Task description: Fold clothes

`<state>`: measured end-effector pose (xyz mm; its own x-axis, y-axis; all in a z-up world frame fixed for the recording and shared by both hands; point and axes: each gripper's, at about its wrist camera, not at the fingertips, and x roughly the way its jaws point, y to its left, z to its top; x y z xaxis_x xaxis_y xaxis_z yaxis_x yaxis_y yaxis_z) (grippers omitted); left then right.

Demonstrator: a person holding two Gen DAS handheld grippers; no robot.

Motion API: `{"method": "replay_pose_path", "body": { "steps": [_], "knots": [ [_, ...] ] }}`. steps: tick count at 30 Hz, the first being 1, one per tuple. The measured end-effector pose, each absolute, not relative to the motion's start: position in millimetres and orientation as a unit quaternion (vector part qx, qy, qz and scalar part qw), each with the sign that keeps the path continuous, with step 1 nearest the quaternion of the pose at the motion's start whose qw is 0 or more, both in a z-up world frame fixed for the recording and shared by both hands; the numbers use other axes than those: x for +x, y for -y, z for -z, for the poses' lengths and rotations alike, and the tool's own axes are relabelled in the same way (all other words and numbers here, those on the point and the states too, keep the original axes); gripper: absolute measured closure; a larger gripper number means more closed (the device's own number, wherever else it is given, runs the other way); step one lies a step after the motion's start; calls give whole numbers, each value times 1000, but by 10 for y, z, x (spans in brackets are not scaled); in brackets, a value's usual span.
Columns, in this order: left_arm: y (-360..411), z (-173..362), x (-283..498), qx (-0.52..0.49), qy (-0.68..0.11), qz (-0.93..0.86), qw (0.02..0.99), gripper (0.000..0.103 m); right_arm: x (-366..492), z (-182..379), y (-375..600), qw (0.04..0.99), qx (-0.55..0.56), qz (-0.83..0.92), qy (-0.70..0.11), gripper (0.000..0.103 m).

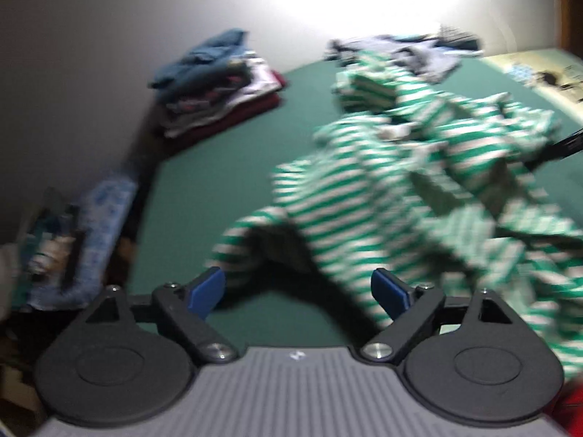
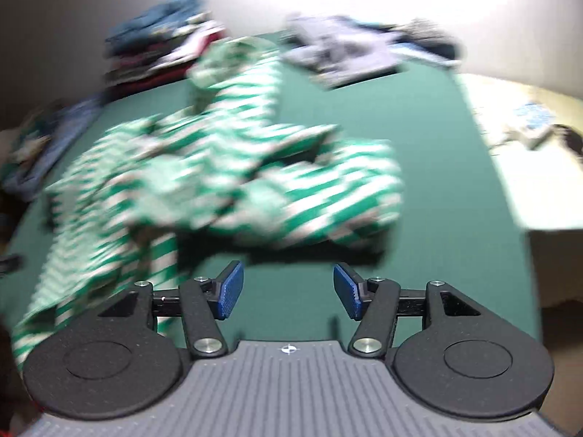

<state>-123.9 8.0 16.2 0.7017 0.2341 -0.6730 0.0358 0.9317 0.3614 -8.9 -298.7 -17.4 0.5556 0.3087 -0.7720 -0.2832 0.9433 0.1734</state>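
Note:
A green-and-white striped garment [image 1: 419, 182] lies crumpled on the dark green table [image 1: 218, 182]; both views are blurred by motion. My left gripper [image 1: 298, 293] is open just in front of the garment's near edge, with nothing between its blue pads [image 1: 207, 287]. In the right wrist view the same striped garment [image 2: 218, 174] spreads from the centre to the lower left. My right gripper [image 2: 288, 291] is open over bare green table [image 2: 437, 218], a little short of the cloth. Part of the other gripper [image 1: 561, 147] shows dark at the right edge of the left wrist view.
A stack of folded clothes [image 1: 218, 83] sits at the table's far left by the wall. A loose heap of grey and dark clothes [image 2: 364, 51] lies at the far edge. A pale printed surface [image 2: 528, 138] adjoins the table on the right; blue patterned fabric [image 1: 94, 225] hangs off the left.

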Motion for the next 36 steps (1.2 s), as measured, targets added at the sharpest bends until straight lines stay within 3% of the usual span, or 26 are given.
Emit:
{"method": "replay_pose_path", "body": {
  "steps": [4, 10, 11, 14, 17, 19, 20, 21, 22, 36],
  "knots": [
    [-386, 5, -988, 204, -376, -84, 900, 6, 196, 266, 3181, 893, 14, -105, -437, 36],
    [-635, 283, -610, 216, -390, -59, 893, 9, 419, 370, 3088, 890, 45, -99, -443, 37],
    [-691, 305, -552, 204, -396, -53, 894, 13, 433, 374, 3045, 892, 46, -93, -440, 38],
    [-800, 373, -413, 177, -409, -38, 895, 40, 457, 391, 2937, 899, 52, -78, -428, 43],
    [-859, 425, -319, 159, -411, -27, 897, 49, 482, 433, 2873, 900, 58, -58, -428, 51],
    [-851, 454, -288, 157, -405, -22, 901, 60, 473, 433, 2846, 904, 53, -43, -423, 59],
    [-835, 474, -271, 167, -400, -29, 901, 63, 471, 431, 2836, 905, 49, -36, -422, 68],
    [-819, 494, -255, 177, -395, -37, 901, 73, 463, 410, 2840, 906, 51, -32, -419, 80],
    [-797, 512, -228, 192, -390, -52, 899, 77, 455, 388, 2844, 908, 53, -29, -416, 83],
    [-1444, -254, -610, 121, -314, -195, 921, 79, -93, -369, 3221, 945, 91, 13, -313, 89]
  ]
}}
